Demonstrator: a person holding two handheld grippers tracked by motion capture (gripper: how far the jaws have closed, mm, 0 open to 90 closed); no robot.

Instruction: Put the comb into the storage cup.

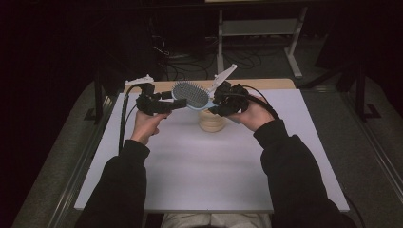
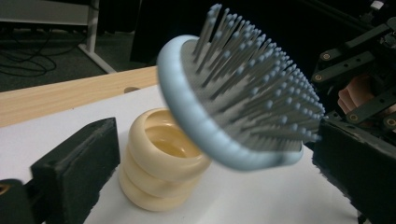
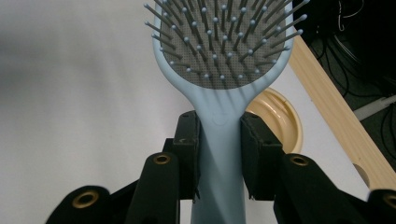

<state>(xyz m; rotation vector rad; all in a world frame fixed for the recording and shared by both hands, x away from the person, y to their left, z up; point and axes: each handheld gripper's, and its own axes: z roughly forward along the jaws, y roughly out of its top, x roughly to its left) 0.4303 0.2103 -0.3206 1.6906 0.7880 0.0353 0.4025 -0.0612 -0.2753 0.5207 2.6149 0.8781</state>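
A light blue hairbrush (image 1: 190, 94) with a grey bristle pad hangs in the air over a cream ribbed cup (image 1: 211, 122) on the white table top (image 1: 204, 161). My right gripper (image 1: 223, 102) is shut on the brush's handle, both pads pressing its neck (image 3: 218, 140), bristles (image 3: 219, 51) facing the camera. My left gripper (image 1: 168, 102) stands open at the far end of the brush head (image 2: 243, 102), which floats between and ahead of its jaws without touching them. The cup (image 2: 159, 163) stands upright and empty below.
A wooden strip (image 1: 266, 84) runs along the table's far edge. Beyond it a metal frame (image 1: 259, 28) and loose cables lie on the dark floor. The person's dark sleeves come in from the bottom of the high view.
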